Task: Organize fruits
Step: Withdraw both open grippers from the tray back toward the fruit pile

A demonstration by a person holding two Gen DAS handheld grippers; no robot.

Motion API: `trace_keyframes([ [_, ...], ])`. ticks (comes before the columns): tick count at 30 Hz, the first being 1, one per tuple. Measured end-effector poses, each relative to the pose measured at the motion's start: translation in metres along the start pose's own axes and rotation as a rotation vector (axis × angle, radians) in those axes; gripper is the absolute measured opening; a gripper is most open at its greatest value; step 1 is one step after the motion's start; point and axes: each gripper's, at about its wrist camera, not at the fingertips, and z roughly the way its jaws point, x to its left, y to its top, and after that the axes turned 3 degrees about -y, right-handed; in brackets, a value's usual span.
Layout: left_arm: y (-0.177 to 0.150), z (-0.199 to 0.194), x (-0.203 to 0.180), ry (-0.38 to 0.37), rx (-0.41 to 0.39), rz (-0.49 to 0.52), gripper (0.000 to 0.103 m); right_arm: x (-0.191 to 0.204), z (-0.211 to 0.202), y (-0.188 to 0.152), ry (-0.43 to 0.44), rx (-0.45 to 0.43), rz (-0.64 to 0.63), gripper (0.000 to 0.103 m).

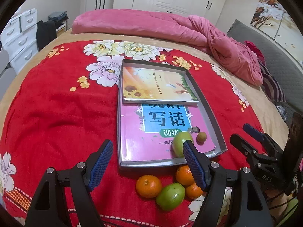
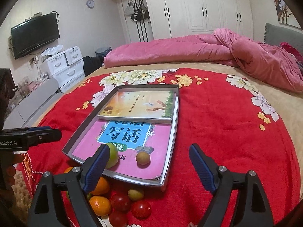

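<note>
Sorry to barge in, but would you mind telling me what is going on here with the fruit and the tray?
A person holding a gripper in each hand is sorting fruit on a bed. The left gripper and right gripper are both open and empty. A green apple and a small brownish fruit already sit in the grey tray, on a pink book. Oranges, another green apple and red tomatoes wait on the red blanket.

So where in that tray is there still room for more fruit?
The pink book is bare left of the green apple and between the small brown fruit and the tray wall. The yellow book is bare. The fruit pile in front is crowded.
</note>
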Motion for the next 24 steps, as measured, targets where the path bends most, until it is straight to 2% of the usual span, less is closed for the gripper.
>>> trace_keyframes([
  [24, -0.018, -0.008, -0.011, -0.042, 0.025, 0.045, 0.077, -0.006, -0.014, -0.007, -0.004, 0.015, 0.033, 0.089],
])
